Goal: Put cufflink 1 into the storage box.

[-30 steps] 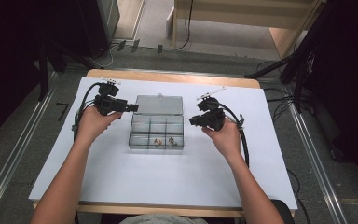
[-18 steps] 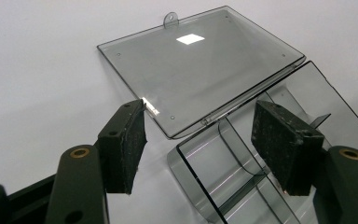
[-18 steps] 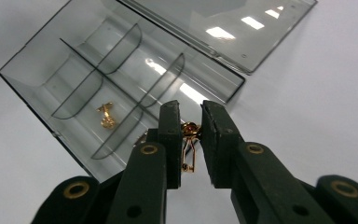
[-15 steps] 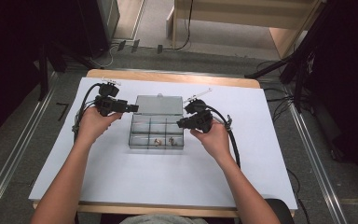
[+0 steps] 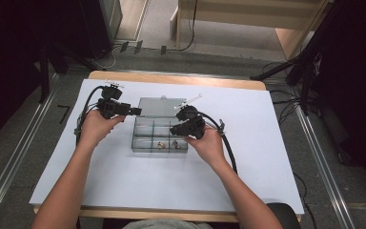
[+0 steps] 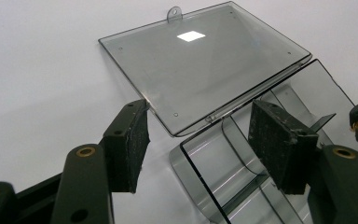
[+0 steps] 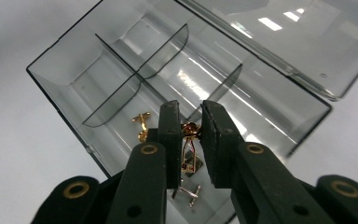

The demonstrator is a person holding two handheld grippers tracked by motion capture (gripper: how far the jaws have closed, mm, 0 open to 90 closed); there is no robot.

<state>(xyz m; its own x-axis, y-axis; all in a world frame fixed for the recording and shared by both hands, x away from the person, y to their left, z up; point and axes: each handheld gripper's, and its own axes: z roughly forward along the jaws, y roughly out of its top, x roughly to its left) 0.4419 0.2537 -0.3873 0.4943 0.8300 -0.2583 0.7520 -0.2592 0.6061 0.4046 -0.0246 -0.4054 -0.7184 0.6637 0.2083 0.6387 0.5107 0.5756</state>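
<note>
The right tongs [image 7: 189, 135] pinch a small gold cufflink with a dark red head [image 7: 189, 129] above the clear smoky plastic compartment box [image 5: 145, 128] on the white surface [image 5: 267, 143]. The left tongs [image 6: 200, 140], just closing somewhat, gape empty astride the box's hinge corner, beside its flat-lying lid [image 6: 205, 60].

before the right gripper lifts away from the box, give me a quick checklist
1. Lid of clear box lies open and flat: ok.
2. Right gripper shut on gold cufflink: ok.
3. Grip secure enough to lift: cannot tell.
4. Other cufflinks lie apart from the held one: ok.
5. Left gripper steadies the box: not ok; its jaws have just been closing around the box corner, pads apart from it.
</note>
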